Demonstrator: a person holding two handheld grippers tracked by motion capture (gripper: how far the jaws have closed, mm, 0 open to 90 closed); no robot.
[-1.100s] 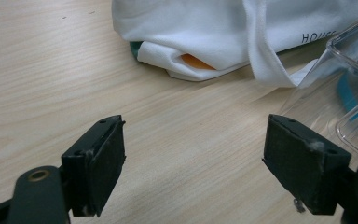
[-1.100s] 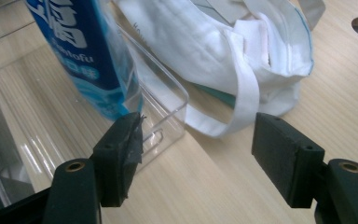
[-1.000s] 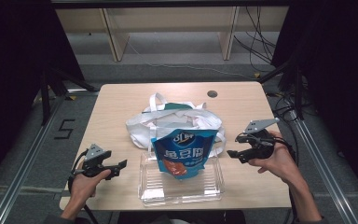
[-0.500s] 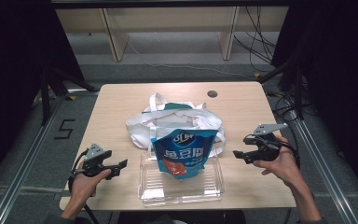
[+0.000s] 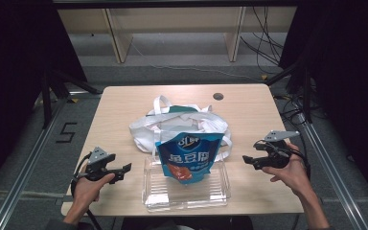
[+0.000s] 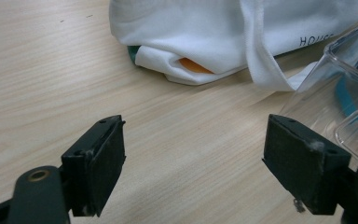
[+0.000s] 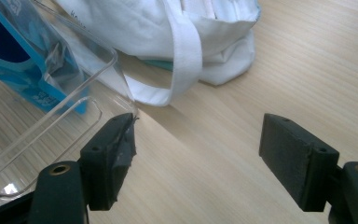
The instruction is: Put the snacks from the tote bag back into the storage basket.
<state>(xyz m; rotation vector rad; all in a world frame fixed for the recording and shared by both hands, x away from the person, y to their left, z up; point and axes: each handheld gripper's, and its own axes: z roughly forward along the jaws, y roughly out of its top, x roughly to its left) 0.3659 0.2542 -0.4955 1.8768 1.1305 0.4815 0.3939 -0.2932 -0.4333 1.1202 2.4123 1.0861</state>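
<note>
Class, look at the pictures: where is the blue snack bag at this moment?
In the high view the blue snack bag stands in the clear plastic tray at the table's near middle, leaning back against the white tote bag, between the two grippers.

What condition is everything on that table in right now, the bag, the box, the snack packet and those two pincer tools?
White cloth tote bag: slumped on the wooden table, handles loose.
Clear plastic tray: upright, open-topped, in front of the tote.
Blue snack pouch: standing in the tray, leaning back against the tote, sealed as far as visible.
Left gripper: open, holding nothing.
Right gripper: open, its jaws have just been opening, nothing between them.
</note>
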